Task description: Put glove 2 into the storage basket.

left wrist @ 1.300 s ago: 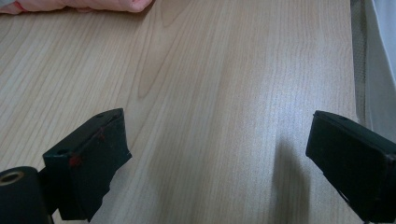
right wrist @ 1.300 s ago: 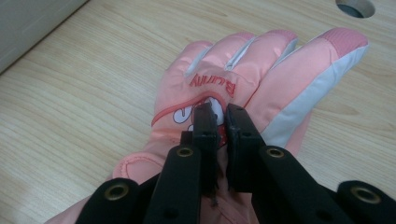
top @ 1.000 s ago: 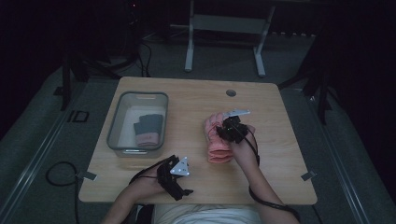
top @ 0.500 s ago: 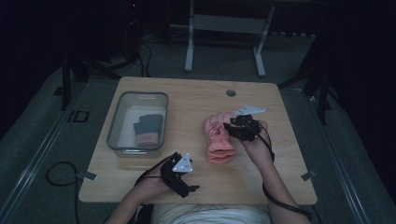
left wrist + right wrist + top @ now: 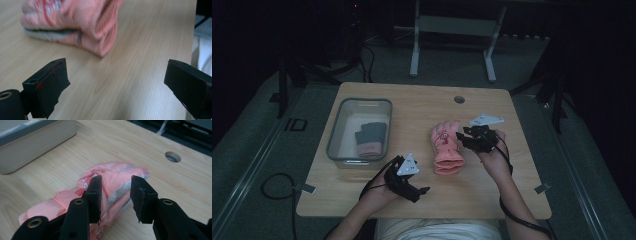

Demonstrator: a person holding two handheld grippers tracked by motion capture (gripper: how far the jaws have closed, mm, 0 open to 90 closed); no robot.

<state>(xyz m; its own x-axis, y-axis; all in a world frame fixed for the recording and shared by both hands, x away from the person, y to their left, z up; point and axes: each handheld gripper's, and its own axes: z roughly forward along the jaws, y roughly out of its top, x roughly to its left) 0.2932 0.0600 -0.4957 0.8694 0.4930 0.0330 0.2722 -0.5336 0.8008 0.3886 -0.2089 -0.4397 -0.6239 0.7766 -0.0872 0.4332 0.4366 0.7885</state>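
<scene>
A pink glove [image 5: 447, 147] lies flat on the wooden table [image 5: 412, 107], fingers pointing away from me. My right gripper [image 5: 463, 139] hovers at the glove's right edge, pointing left. Its jaws have just been opening and stand apart with nothing gripped. In the right gripper view the glove [image 5: 112, 182] lies below and beyond the right gripper [image 5: 116, 192]. My left gripper [image 5: 422, 192] is near the front edge, left of the glove's cuff. It is wide open and holds nothing. In the left gripper view the glove's cuff [image 5: 100, 32] lies ahead of the left gripper [image 5: 115, 75].
A clear plastic bin [image 5: 333, 142] stands at the table's left, with a dark grey glove with a pink cuff [image 5: 371, 139] inside. A round cable hole [image 5: 459, 99] sits near the far edge. The bin's wall [image 5: 37, 142] is beyond the pink glove.
My right gripper has drawn back to the right, off the pink glove, which now lies uncovered. My left gripper has lifted slightly.
</scene>
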